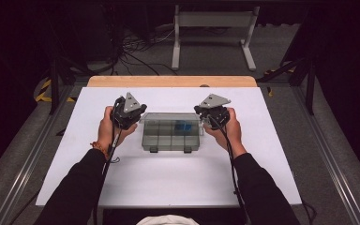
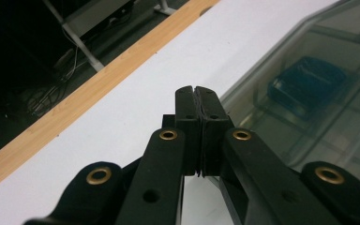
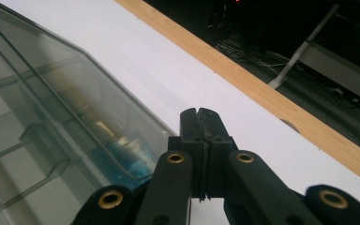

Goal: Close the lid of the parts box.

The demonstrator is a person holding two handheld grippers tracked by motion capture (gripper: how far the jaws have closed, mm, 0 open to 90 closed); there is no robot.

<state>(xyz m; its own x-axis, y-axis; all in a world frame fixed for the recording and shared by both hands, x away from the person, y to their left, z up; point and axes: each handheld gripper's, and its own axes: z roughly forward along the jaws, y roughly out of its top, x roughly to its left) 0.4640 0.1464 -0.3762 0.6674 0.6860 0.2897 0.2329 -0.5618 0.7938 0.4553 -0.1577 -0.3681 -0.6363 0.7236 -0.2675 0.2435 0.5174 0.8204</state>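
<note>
The clear compartment box [image 1: 171, 131] lies flat mid-surface [image 1: 168, 183] between the two tools, left tool [image 1: 127, 114] just beside its left end and right tool [image 1: 213, 114] just beside its right, both with jaws pressed together and empty, its long axis running side to side, latches toward the person.

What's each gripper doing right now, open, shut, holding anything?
Left gripper: shut, empty, beside the clear compartment box.
Right gripper: shut, empty, at the box's other side.
</note>
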